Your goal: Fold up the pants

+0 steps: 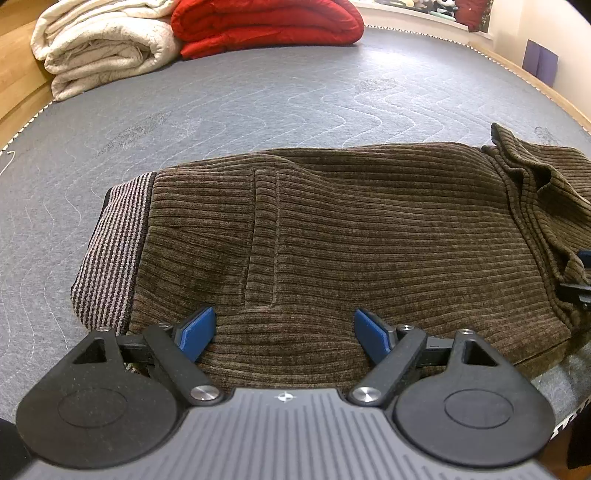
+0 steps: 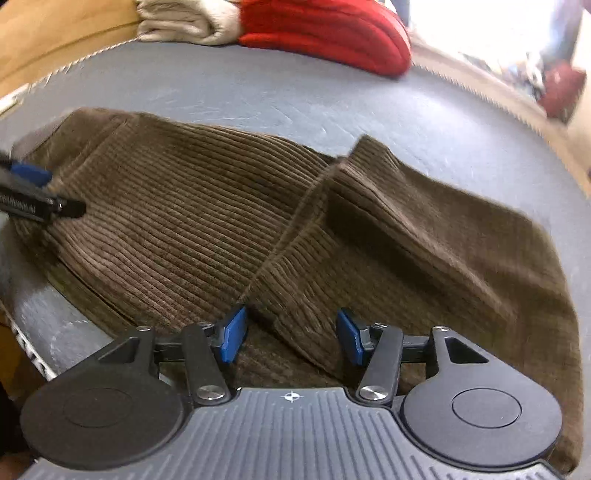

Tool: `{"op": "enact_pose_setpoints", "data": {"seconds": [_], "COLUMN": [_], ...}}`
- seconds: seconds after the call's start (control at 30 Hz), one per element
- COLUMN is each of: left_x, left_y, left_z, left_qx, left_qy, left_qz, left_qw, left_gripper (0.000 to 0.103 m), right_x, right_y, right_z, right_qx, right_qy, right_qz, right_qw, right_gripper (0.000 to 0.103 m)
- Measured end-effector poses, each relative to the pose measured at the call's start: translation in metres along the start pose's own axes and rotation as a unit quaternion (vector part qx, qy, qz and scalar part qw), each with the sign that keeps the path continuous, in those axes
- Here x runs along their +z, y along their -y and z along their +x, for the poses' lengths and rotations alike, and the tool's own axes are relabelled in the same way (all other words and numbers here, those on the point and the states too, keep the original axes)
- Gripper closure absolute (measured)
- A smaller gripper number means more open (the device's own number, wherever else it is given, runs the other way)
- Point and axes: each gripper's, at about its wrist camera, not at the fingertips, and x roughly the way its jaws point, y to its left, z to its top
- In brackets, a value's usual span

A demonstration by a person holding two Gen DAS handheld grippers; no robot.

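Lying mid-frame on the bed [image 1: 258, 96], the pants [image 1: 351, 229] look partly folded, one more fold seems left, and the left gripper [image 1: 284, 334] and right gripper [image 2: 290, 334] have fingers apart, holding nothing.

Brown ribbed corduroy pants [image 1: 369, 229] with a striped waistband [image 1: 110, 251] lie on grey wave-quilted mattress [image 1: 258, 103].

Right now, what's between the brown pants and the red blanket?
Only bare grey mattress. The left wrist view shows it best: nothing lies between the pants and the red blanket.
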Motion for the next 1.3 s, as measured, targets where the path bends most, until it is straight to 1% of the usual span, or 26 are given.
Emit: {"op": "enact_pose_setpoints", "data": {"seconds": [0.07, 0.1, 0.13, 0.17, 0.27, 0.33, 0.37, 0.4, 0.43, 0.5, 0.53, 0.6, 0.63, 0.67, 0.73, 0.83, 0.9, 0.97, 1.0, 1.03, 1.07, 1.13, 1.17, 1.23, 1.27, 1.3], "left_x": [0.000, 0.000, 0.000, 0.000, 0.000, 0.001, 0.001, 0.001, 0.002, 0.002, 0.002, 0.002, 0.001, 0.001, 0.000, -0.001, -0.002, -0.003, -0.004, -0.005, -0.005, -0.003, 0.000, 0.008, 0.013, 0.021], "left_y": [0.000, 0.000, 0.001, 0.001, 0.001, 0.001, 0.001, 0.002, 0.002, 0.004, 0.005, 0.006, 0.005, 0.005, 0.005, 0.005, 0.004, 0.003, 0.003, 0.003, 0.004, 0.005, 0.007, 0.012, 0.015, 0.020], "left_z": [0.000, 0.000, 0.000, 0.000, 0.000, 0.001, 0.001, 0.002, 0.002, 0.004, 0.004, 0.005, 0.004, 0.004, 0.004, 0.004, 0.004, 0.003, 0.002, 0.001, 0.000, -0.003, -0.006, -0.015, -0.021, -0.027], "left_qx": [0.000, 0.001, 0.002, 0.002, 0.002, 0.002, 0.002, 0.003, 0.004, 0.006, 0.008, 0.009, 0.007, 0.004, 0.003, 0.005, 0.004, 0.002, 0.002, 0.001, 0.001, 0.007, 0.013, 0.028, 0.022, 0.006], "left_qy": [0.000, 0.001, 0.001, 0.001, 0.001, 0.001, 0.000, 0.000, 0.000, -0.001, -0.001, 0.000, 0.001, 0.001, 0.002, 0.004, 0.005, 0.006, 0.007, 0.007, 0.006, 0.002, -0.002, -0.002, 0.005, 0.015], "left_qz": [0.000, 0.001, 0.001, 0.002, 0.002, 0.001, 0.001, 0.002, 0.002, 0.003, 0.004, 0.005, 0.006, 0.006, 0.007, 0.009, 0.008, 0.010, 0.013, 0.015, 0.015, 0.017, 0.016, 0.006, -0.001, -0.009], "left_qw": [1.0000, 1.0000, 1.0000, 1.0000, 1.0000, 1.0000, 1.0000, 1.0000, 1.0000, 1.0000, 1.0000, 0.9999, 1.0000, 1.0000, 1.0000, 0.9999, 0.9999, 0.9999, 0.9999, 0.9999, 0.9999, 0.9998, 0.9998, 0.9996, 0.9997, 0.9998], "left_gripper": [0.017, 0.017, 0.017, 0.017, 0.017, 0.017, 0.017, 0.016, 0.016, 0.014, 0.014, 0.014, 0.014, 0.014, 0.014, 0.014, 0.014, 0.014, 0.014, 0.014, 0.014, 0.014, 0.015, 0.023, 0.028, 0.036], "right_x": [0.001, 0.000, 0.000, 0.001, 0.006, 0.005, 0.001, -0.004, -0.014, -0.028, -0.031, -0.026, -0.022, -0.019, -0.015, -0.011, -0.011, -0.015, -0.019, -0.021, -0.020, -0.014, -0.011, -0.009, -0.011, -0.013], "right_y": [0.002, 0.004, 0.005, 0.005, 0.009, 0.012, 0.011, 0.009, 0.005, -0.001, -0.003, -0.002, 0.002, 0.007, 0.010, 0.011, 0.013, 0.001, -0.012, -0.026, -0.033, -0.030, -0.026, -0.024, -0.024, -0.026], "right_z": [-0.002, -0.004, -0.005, -0.007, -0.037, -0.061, -0.069, -0.070, -0.066, -0.049, -0.045, -0.050, -0.053, -0.057, -0.061, -0.056, -0.050, -0.028, -0.023, -0.023, -0.025, -0.031, -0.035, -0.036, -0.033, -0.029], "right_qx": [0.007, 0.014, 0.018, 0.016, 0.023, 0.040, 0.057, 0.069, 0.073, 0.055, 0.044, 0.038, 0.041, 0.048, 0.051, 0.058, 0.065, 0.074, 0.071, 0.056, 0.049, 0.058, 0.064, 0.053, 0.042, 0.036], "right_qy": [0.003, 0.008, 0.014, 0.026, 0.083, 0.112, 0.111, 0.097, 0.068, 0.016, 0.014, 0.036, 0.047, 0.058, 0.073, 0.073, 0.059, -0.001, -0.010, 0.001, 0.001, 0.011, 0.019, 0.020, 0.012, 0.003], "right_qz": [-0.001, -0.001, -0.001, -0.003, 0.000, -0.004, -0.017, -0.034, -0.059, -0.088, -0.092, -0.067, -0.040, -0.012, 0.006, 0.015, 0.025, -0.006, -0.046, -0.094, -0.116, -0.105, -0.094, -0.096, -0.107, -0.120], "right_qw": [1.000, 1.000, 1.000, 1.000, 0.996, 0.993, 0.992, 0.992, 0.993, 0.994, 0.995, 0.996, 0.997, 0.997, 0.996, 0.996, 0.996, 0.997, 0.996, 0.994, 0.992, 0.993, 0.993, 0.994, 0.993, 0.992], "right_gripper": [0.051, 0.057, 0.077, 0.085, 0.087, 0.087, 0.086, 0.086, 0.086, 0.085, 0.085, 0.081, 0.076, 0.067, 0.057, 0.057, 0.056, 0.053, 0.047, 0.045, 0.045, 0.046, 0.047, 0.049, 0.049, 0.049]}}
